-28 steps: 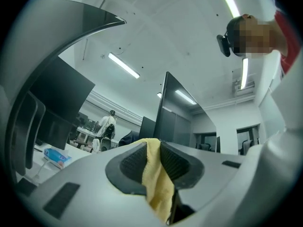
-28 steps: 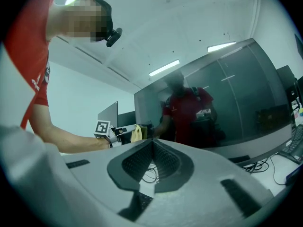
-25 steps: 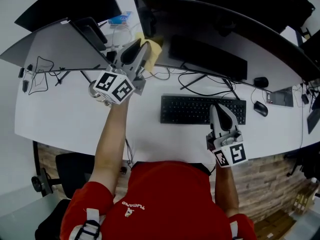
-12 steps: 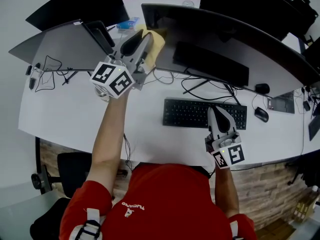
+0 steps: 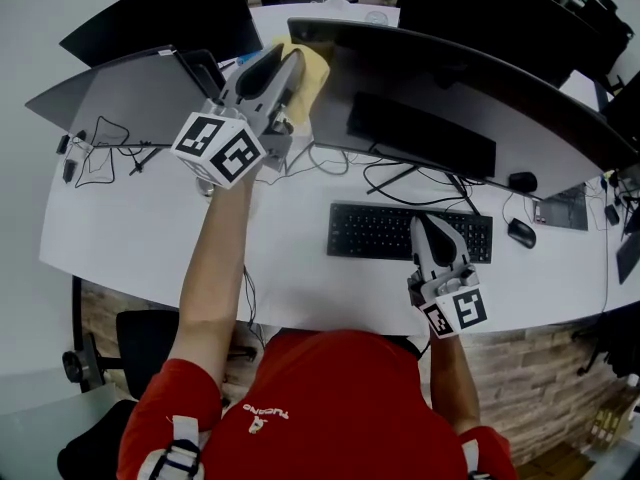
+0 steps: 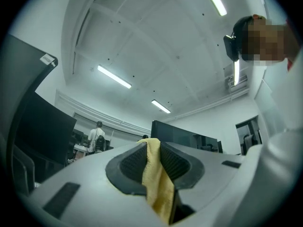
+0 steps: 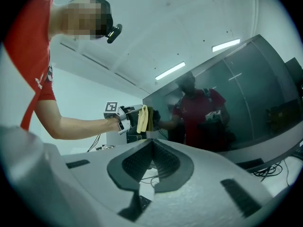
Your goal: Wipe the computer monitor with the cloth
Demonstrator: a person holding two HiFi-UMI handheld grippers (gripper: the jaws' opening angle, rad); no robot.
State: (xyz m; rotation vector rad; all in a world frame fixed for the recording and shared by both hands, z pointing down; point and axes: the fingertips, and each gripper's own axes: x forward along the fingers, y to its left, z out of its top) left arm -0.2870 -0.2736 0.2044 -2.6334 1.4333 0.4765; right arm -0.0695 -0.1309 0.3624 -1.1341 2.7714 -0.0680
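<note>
1. Cloth (image 5: pixel 308 72) is yellow, and my left gripper (image 5: pixel 281 66) is pinching it. It is held up in the air over the back left part of the desk (image 5: pixel 130 218).
2. In the left gripper view the cloth (image 6: pixel 158 183) sits between the two dark pads of the left gripper (image 6: pixel 152 148). The pads squeeze it from both sides, and a bit of it pokes out past the tips.
3. The cloth is right at the left end of the monitor (image 5: pixel 540 118), near its top corner. In the right gripper view the cloth (image 7: pixel 142 118) looks to touch the dark screen (image 7: pixel 246 93), where I can see the person in a red shirt mirrored.
4. The monitor is wide and curved. It stands along the back edge of the desk.
5. My right gripper (image 5: pixel 432 230) has its jaws pressed together with nothing in them. The right gripper view shows the right gripper (image 7: pixel 152 145) with its two pads meeting.
6. The right gripper is over the right half of the keyboard (image 5: pixel 380 230), near the front edge of the desk. I cannot tell if it rests on the keys.
7. A mouse (image 5: pixel 521 231) lies just right of the keyboard. Cables (image 5: pixel 400 178) run on the desk between the keyboard and the monitor.
</note>
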